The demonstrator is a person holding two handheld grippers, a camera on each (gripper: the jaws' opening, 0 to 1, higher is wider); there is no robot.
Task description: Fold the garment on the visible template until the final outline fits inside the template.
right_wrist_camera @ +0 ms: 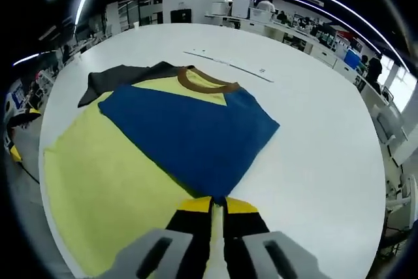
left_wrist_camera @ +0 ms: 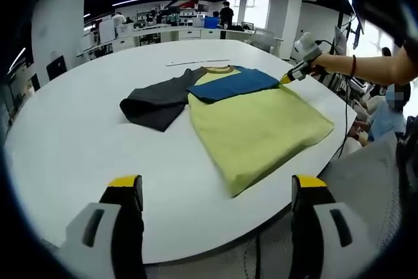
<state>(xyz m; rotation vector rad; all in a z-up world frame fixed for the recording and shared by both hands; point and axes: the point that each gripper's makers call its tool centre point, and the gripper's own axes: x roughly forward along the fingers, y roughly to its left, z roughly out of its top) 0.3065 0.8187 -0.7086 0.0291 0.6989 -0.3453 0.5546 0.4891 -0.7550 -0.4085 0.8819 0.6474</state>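
A yellow T-shirt lies flat on the white round table. It has a brown collar, and its dark grey sleeve is spread out to the left. Its blue sleeve is folded across the yellow body. My right gripper is shut on the tip of that blue sleeve, at the shirt's near edge. In the left gripper view the right gripper sits at the blue sleeve's far right corner, held by a person's arm. My left gripper hangs open over the table's near edge, short of the shirt's hem.
A thin pale strip with marks lies on the table beyond the collar. A seated person is at the table's right side. Desks and people stand far behind. Bare tabletop lies right of the shirt.
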